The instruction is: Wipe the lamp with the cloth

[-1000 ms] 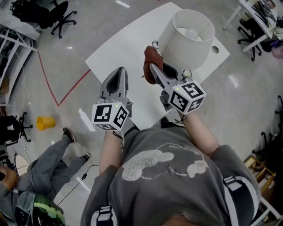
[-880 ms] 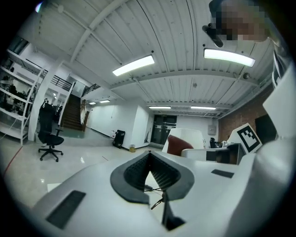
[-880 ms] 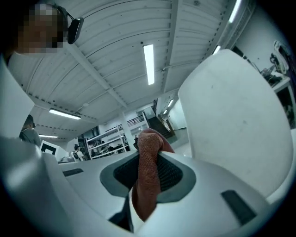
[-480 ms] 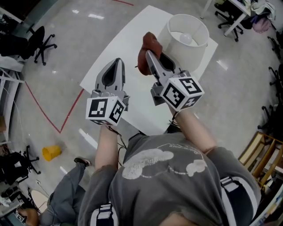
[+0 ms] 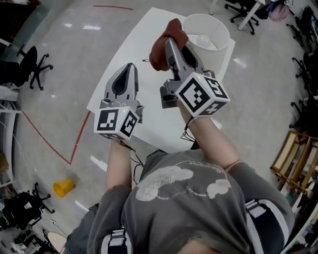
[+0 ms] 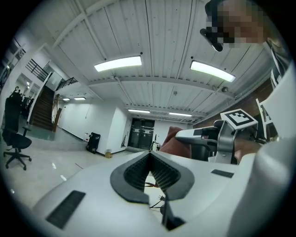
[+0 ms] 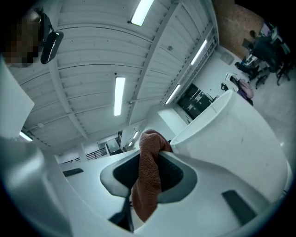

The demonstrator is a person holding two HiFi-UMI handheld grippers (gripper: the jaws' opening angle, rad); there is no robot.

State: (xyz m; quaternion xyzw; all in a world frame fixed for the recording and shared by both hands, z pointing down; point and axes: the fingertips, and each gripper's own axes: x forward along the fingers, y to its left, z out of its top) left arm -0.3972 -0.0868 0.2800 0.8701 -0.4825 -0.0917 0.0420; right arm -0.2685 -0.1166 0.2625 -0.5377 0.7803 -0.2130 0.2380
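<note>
The lamp's white drum shade (image 5: 214, 46), bulb visible inside, stands at the far right of the white table (image 5: 134, 49). A reddish-brown cloth (image 5: 161, 43) hangs just left of the shade's rim, with my right gripper (image 5: 170, 41) shut on it. In the right gripper view the cloth (image 7: 147, 178) droops between the jaws, and the shade (image 7: 231, 139) fills the right side. Whether cloth and shade touch I cannot tell. My left gripper (image 5: 128, 66) hovers over the table's left part, shut and holding nothing. The left gripper view shows its jaws (image 6: 149, 157) together, with the cloth (image 6: 172, 139) beyond.
A thin cable (image 5: 145, 61) lies on the table near the cloth. Office chairs stand at the far left (image 5: 30, 67) and top right (image 5: 243, 12). On the floor are a yellow cup (image 5: 63, 187) and a red tape line (image 5: 47, 141). A wooden rack (image 5: 298, 161) stands at right.
My right gripper has carried the cloth up from the shade's lower side to beside its rim. The head view has swung, shifting the table and floor. Both grippers stayed shut.
</note>
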